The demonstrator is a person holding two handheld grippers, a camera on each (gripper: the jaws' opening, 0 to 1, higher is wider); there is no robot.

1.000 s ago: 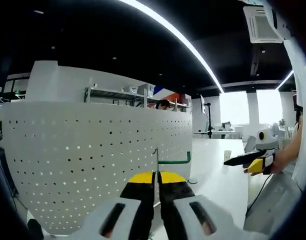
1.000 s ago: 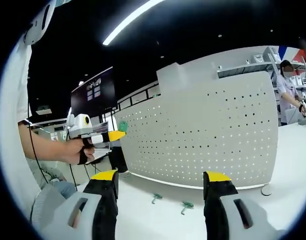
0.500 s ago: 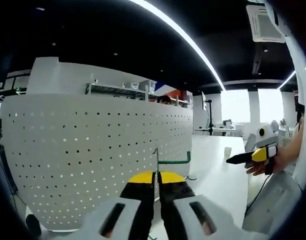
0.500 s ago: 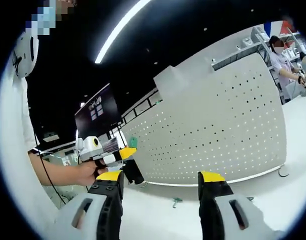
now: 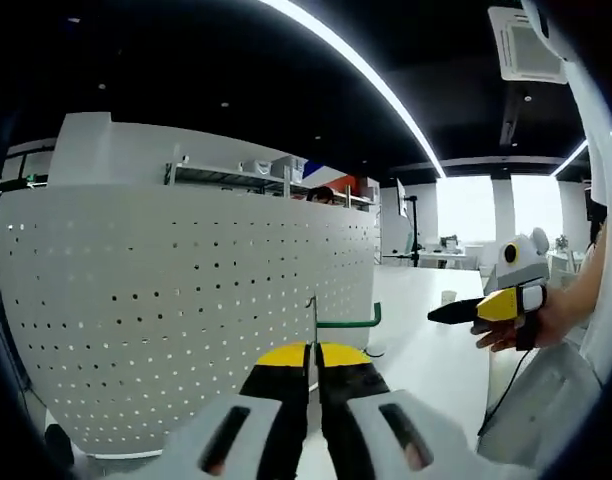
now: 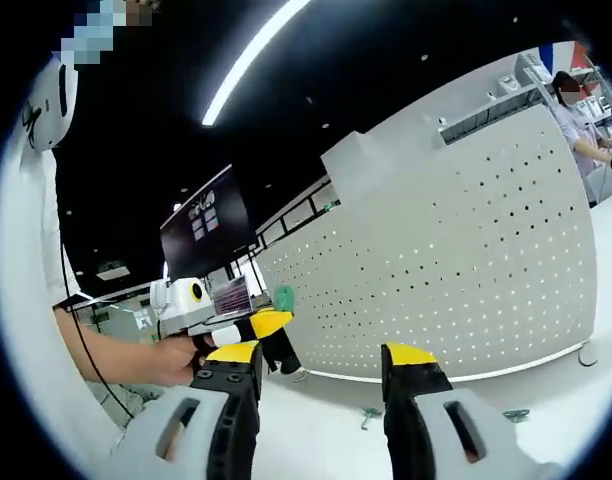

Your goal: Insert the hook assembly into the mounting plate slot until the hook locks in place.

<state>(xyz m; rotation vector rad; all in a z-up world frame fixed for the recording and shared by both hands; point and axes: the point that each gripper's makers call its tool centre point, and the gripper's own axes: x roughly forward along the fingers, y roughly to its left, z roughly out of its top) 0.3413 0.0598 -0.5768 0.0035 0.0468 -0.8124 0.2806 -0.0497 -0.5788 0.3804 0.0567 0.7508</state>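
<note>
1. Left gripper (image 5: 313, 352): jaws closed, pinching green hook (image 5: 348, 321) in front of white perforated mounting plate (image 5: 186, 300).
2. Right gripper (image 6: 321, 362): jaws wide apart, nothing held.
3. Spare hooks (image 6: 371, 414) on worktop (image 6: 326, 430).

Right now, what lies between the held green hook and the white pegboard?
Nothing: in the left gripper view, the green hook sits directly before the pegboard.
</note>
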